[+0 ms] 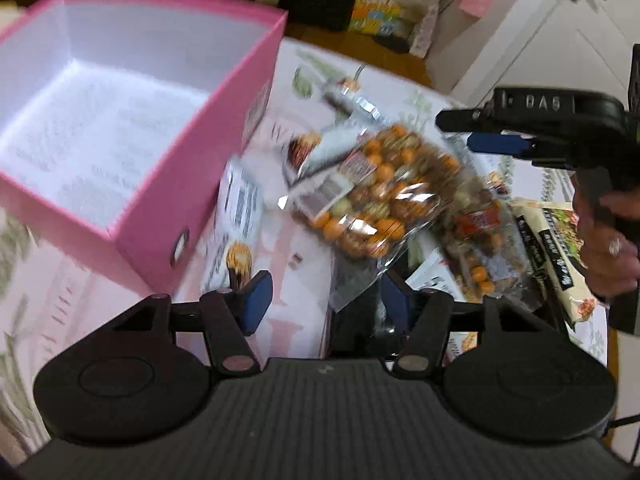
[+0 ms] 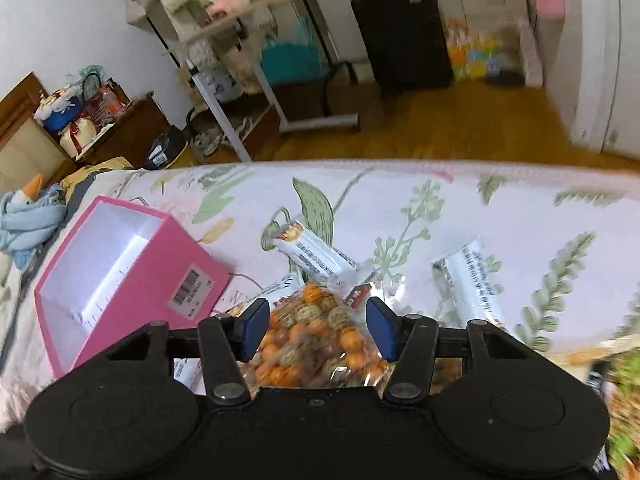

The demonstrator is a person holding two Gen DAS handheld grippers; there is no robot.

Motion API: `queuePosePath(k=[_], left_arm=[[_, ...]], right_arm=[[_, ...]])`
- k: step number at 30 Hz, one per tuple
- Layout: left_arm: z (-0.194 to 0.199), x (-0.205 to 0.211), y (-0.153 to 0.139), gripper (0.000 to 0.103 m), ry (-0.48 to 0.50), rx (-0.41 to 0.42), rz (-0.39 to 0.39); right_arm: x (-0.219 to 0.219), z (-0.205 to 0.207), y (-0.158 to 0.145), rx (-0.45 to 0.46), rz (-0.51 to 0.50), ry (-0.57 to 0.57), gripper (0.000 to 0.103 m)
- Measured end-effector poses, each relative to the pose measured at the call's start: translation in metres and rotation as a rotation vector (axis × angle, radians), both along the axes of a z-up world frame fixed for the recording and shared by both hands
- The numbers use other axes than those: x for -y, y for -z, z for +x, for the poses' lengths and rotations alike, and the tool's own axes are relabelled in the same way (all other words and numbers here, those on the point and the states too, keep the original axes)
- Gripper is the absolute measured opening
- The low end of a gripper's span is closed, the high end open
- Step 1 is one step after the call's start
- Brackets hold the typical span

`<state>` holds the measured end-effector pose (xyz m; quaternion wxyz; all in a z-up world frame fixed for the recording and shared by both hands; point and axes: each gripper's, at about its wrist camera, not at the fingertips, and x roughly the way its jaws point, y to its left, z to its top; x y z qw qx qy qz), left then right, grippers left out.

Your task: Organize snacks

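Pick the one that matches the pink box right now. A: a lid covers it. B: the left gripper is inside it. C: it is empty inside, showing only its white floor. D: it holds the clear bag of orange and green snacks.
C: the pink box stands open with a bare white interior, while the clear snack bag lies on the cloth beside it.

Snack bag [image 1: 376,196] at my 12 o'clock: clear glossy crinkled plastic. Pink box [image 1: 192,184] at 10: matt cardboard. Tablecloth [image 2: 400,208]: floral cloth.
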<state>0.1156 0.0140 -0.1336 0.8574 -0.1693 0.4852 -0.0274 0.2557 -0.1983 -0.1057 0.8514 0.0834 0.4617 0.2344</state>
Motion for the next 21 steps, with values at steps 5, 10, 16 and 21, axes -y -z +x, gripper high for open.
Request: queuePosePath(k=[5,10,16,21], left_arm=[[0.000,-0.002,0.021,0.059,-0.019,-0.018,-0.014],[0.007,-0.005,0.034,0.059,-0.043,-0.018,-0.076],[0.015,-0.007,0.038,0.059,-0.088,-0.006,-0.178],[0.021,-0.002,0.041,0.059,-0.133,0.025,-0.173]], right_arm=[[0.006,0.022,0.020,-0.047,-0.021,0.052,0.066],[0.014,0.036,0.040,-0.184,0.057,0.074,0.074],[0.020,0.043,0.044,-0.225,0.138,0.039,0.079],[0.014,0.041,0.040,-0.213,0.087,-0.070,0.080]])
